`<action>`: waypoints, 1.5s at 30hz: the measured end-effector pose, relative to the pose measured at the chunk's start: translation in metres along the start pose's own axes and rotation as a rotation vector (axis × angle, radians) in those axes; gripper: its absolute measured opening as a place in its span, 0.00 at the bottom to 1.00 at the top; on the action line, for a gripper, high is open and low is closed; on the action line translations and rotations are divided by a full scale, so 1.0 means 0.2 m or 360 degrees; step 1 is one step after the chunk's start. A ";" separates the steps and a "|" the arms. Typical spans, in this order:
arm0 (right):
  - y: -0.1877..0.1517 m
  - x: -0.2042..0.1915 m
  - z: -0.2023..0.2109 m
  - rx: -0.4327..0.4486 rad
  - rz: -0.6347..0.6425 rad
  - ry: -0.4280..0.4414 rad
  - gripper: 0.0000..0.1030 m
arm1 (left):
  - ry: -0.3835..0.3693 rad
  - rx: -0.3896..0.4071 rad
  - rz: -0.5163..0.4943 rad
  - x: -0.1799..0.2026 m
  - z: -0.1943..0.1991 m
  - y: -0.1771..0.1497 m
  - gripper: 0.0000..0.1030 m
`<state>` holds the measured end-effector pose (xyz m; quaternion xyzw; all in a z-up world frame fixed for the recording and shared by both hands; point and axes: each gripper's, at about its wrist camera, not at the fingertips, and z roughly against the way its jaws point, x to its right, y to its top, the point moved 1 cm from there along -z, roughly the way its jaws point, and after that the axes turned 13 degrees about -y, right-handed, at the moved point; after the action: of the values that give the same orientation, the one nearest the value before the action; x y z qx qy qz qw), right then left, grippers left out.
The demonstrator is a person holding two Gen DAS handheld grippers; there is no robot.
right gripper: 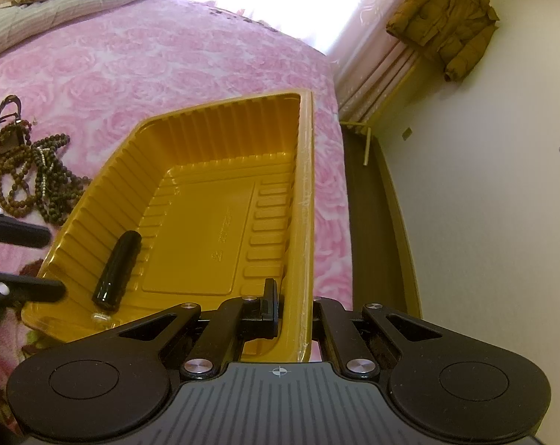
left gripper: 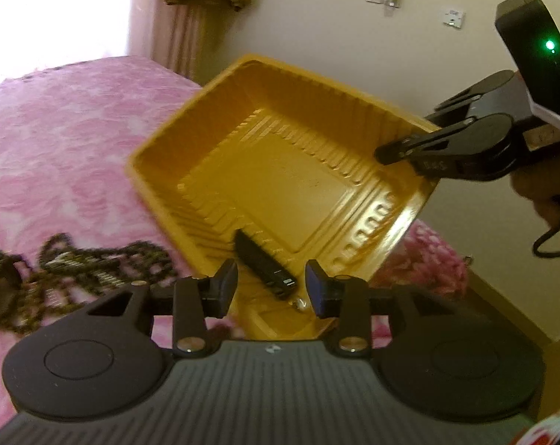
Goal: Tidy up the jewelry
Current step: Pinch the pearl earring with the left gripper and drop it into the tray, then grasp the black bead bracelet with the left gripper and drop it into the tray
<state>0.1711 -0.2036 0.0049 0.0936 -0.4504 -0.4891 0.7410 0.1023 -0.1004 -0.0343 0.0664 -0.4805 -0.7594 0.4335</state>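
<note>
Left gripper (left gripper: 271,289): jaws spread, empty, above black tube (left gripper: 265,267) in tray.
Right gripper (right gripper: 294,306): pinching yellow tray (right gripper: 305,185) wall.
Bead necklaces (right gripper: 31,181): tangled on pink bedspread (right gripper: 168,66).
Risk: loosened pinch tips tray.

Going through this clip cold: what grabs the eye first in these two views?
The big yellow tray on the pink floral bedspread dominates, its wall pinched by the right gripper. Inside, near the corner by the open left gripper, lies a black tube-shaped item with a small shiny piece beside it. A tangle of brown bead necklaces sits on the bedspread beside the tray.
</note>
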 end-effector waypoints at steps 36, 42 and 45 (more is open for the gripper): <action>0.00 0.00 0.00 0.0004 0.0001 -0.0002 0.03 | 0.0754 0.0041 0.0236 -0.65 0.31 -0.10 0.06; 0.00 0.00 0.00 0.0007 -0.0004 0.0000 0.03 | 0.0768 0.0098 0.0213 -0.58 0.44 -0.06 0.06; -0.01 0.01 0.00 0.0010 -0.0008 0.0003 0.03 | 0.0767 0.0127 0.0206 -0.55 0.49 -0.02 0.06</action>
<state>0.1709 -0.2061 0.0042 0.0977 -0.4509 -0.4895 0.7400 0.1169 0.0460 -0.0209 0.2317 -0.3961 -0.6729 0.5802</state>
